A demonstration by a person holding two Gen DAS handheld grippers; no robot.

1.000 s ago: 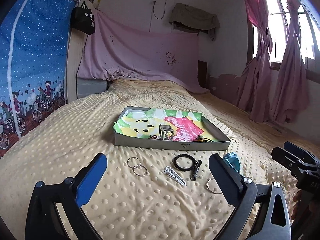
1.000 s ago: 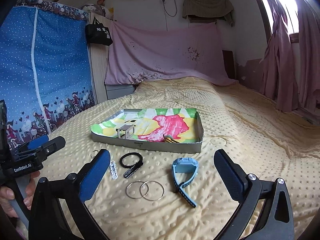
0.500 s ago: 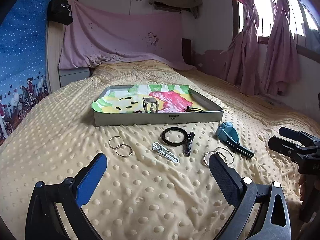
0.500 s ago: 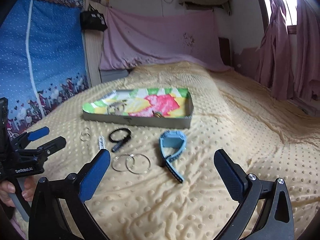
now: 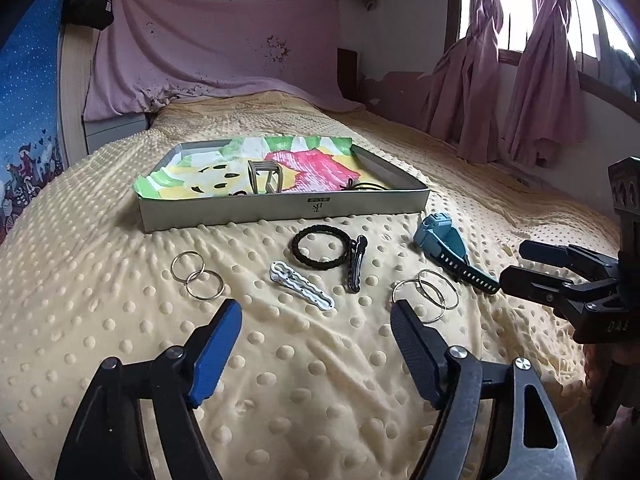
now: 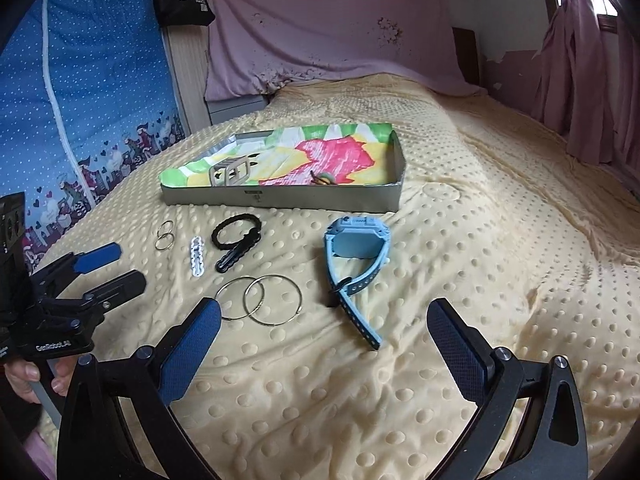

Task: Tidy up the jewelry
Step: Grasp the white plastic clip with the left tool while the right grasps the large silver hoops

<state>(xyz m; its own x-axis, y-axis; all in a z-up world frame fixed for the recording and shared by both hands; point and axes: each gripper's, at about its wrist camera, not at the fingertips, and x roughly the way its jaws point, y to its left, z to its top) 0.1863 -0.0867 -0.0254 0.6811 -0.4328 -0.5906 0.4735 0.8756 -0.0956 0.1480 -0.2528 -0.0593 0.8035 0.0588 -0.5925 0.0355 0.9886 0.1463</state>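
On the yellow dotted blanket, in front of a grey tray (image 5: 280, 213) lined with colourful paper, lie two small rings (image 5: 198, 276), a white clip (image 5: 302, 286), a black hair tie (image 5: 320, 248), a black clip (image 5: 356, 264), two large rings (image 5: 426, 296) and a blue watch (image 5: 444, 240). My left gripper (image 5: 316, 310) hovers just short of the white clip, its jaws closing with nothing between them. My right gripper (image 6: 324, 308) is closing slightly; the strap of the watch (image 6: 356, 240) lies below its gap, untouched, and the large rings (image 6: 260, 298) lie beside its left finger.
The tray holds a grey claw clip (image 5: 264, 176) and a dark hair band (image 5: 360, 186). The other gripper shows at each view's edge, with a hand on its handle. Pink curtains (image 5: 532, 92) hang to the right, and a blue patterned cloth (image 6: 80, 92) hangs to the left.
Both grippers have come down and tipped toward the blanket, so the items look nearer and larger. The left jaws stand narrower than before; the right jaws have narrowed only slightly.
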